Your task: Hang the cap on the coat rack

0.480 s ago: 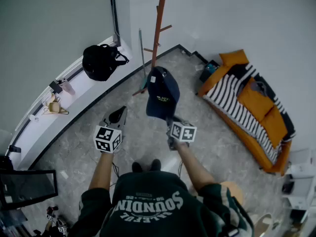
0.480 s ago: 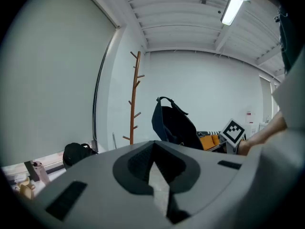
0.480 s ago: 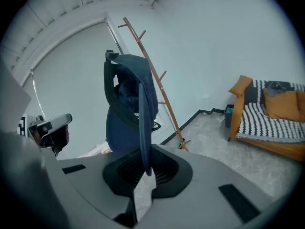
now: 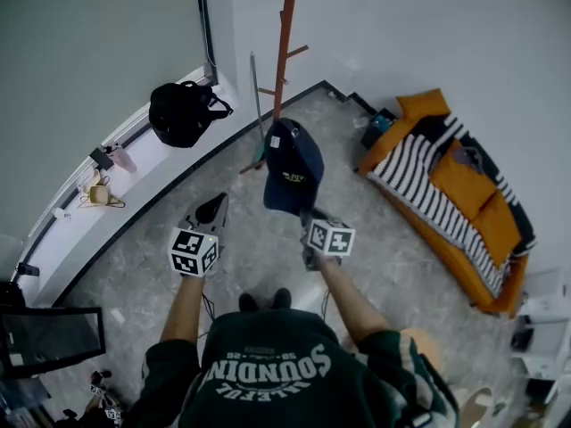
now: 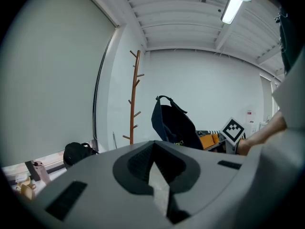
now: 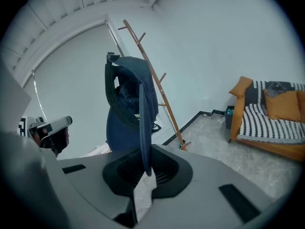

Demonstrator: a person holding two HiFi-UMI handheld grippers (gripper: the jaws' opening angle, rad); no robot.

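A dark navy cap (image 4: 293,168) is held up by its brim in my right gripper (image 4: 305,214), which is shut on it. In the right gripper view the cap (image 6: 129,104) stands upright above the jaws, its brim edge pinched between them. The brown wooden coat rack (image 4: 285,52) stands in the room's corner beyond the cap; it also shows as the coat rack (image 6: 155,80) and the coat rack (image 5: 134,97). My left gripper (image 4: 214,209) is shut and holds nothing, left of the cap (image 5: 174,124).
A black backpack (image 4: 182,111) lies on the white window ledge (image 4: 143,176) at left, with small items further along. An orange sofa with a striped blanket (image 4: 446,185) runs along the right wall. Grey stone floor (image 4: 241,239) lies between me and the rack.
The cap and right gripper have shifted very slightly upward; otherwise nothing has visibly changed.
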